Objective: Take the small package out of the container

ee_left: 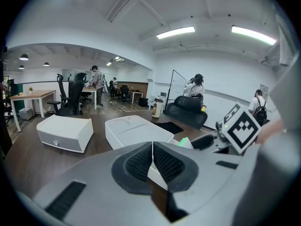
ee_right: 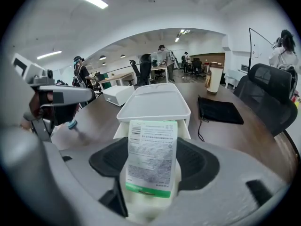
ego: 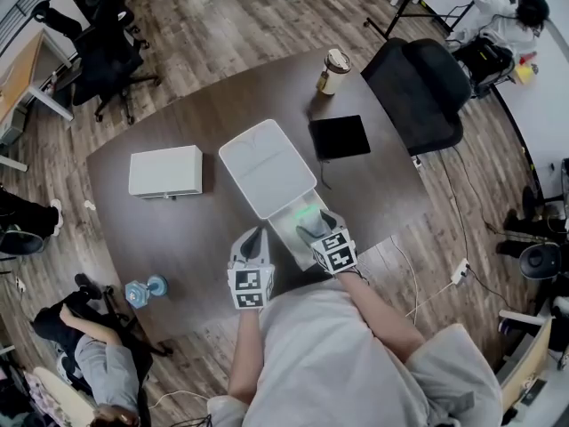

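A white container (ego: 267, 167) stands mid-table, its drawer (ego: 289, 232) pulled out toward me. My right gripper (ego: 313, 232) is over the open drawer, shut on the small package (ee_right: 151, 157), a flat white pack with a printed label and a green edge. The pack stands upright between the pads, and the container (ee_right: 155, 102) lies just beyond it. In the head view only a green patch of the package (ego: 307, 212) shows. My left gripper (ego: 254, 243) sits just left of the drawer, its jaws shut with nothing in them (ee_left: 152, 163). The container (ee_left: 136, 130) is ahead of it.
A second white drawer box (ego: 165, 172) sits at the table's left. A black pad (ego: 339, 137) and a paper cup (ego: 333, 71) lie behind the container. A black office chair (ego: 422, 92) stands at the far right edge, a blue object (ego: 145, 290) near the front left edge.
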`<state>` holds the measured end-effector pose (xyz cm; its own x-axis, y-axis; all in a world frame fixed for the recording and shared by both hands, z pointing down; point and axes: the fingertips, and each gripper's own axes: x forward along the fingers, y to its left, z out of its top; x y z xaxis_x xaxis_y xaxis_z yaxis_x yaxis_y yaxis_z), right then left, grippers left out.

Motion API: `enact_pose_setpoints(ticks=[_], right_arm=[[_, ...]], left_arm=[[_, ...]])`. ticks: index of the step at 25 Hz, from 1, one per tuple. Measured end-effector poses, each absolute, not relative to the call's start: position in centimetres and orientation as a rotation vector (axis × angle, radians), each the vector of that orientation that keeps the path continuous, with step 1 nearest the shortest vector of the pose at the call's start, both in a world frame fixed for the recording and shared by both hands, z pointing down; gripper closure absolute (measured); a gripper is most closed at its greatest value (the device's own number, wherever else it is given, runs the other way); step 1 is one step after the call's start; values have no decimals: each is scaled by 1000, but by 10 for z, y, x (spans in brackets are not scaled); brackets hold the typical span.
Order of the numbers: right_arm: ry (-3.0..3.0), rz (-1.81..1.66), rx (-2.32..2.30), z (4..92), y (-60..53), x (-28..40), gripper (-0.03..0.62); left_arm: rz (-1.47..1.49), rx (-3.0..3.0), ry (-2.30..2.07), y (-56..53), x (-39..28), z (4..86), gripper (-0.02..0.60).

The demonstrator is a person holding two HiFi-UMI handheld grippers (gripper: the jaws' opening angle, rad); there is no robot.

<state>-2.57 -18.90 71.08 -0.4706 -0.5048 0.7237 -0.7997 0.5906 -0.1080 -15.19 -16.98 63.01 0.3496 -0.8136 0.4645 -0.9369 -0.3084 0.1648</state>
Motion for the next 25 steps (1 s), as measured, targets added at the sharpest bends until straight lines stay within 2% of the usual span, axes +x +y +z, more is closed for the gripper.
enact_pose_setpoints(ticks=[25], right_arm=[[-2436, 683, 1244, 649, -149, -21, 270]], left_arm=[[379, 2225, -1421, -134, -129, 625, 575]])
